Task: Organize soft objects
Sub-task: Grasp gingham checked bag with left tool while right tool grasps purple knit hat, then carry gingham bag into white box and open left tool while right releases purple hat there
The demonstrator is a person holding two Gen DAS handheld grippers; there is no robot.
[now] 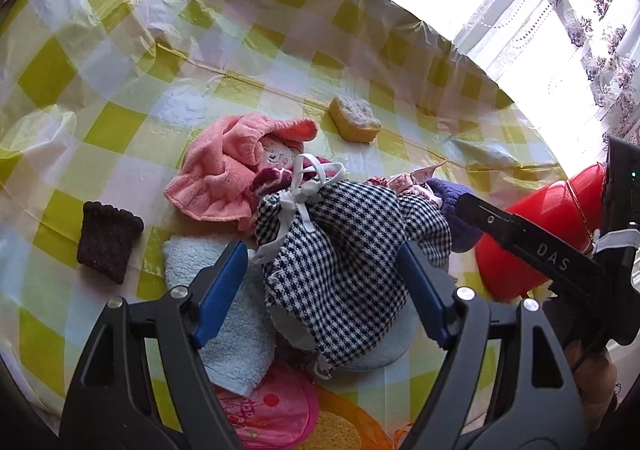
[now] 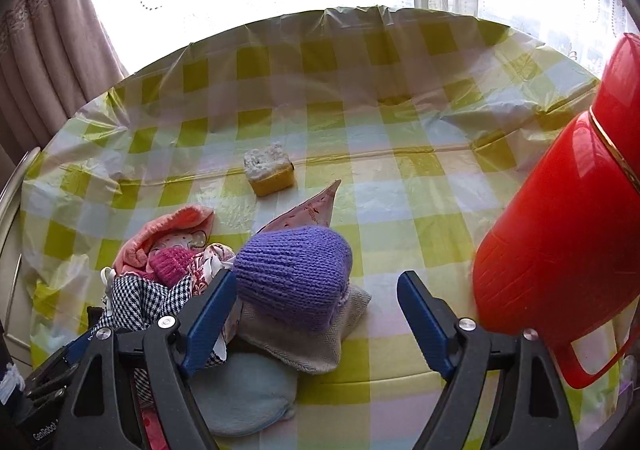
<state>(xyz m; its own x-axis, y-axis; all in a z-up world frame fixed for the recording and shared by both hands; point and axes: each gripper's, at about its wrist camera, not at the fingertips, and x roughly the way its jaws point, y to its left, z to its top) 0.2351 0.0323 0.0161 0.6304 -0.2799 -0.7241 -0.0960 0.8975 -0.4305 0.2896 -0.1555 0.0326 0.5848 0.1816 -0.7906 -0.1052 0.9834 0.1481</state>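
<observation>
Soft pile sits near edge of the worktop (image 1: 120,62), on a yellow-checked plastic cover. Left gripper (image 1: 320,274) jaws spread, hovering over the checked drawstring pouch (image 1: 344,250), pads not pressing it. Pink towel (image 1: 224,170) just behind, light blue towel (image 1: 240,330) under the pouch. Dark knit square (image 1: 108,238) lies apart at left, yellow sponge (image 1: 354,118) farther back. Right gripper (image 2: 316,310) jaws spread, nothing pinched; purple knit hat (image 2: 292,270) by its left finger, on grey cloth (image 2: 320,338). Red plastic jug (image 2: 560,230) crowds the right side.
</observation>
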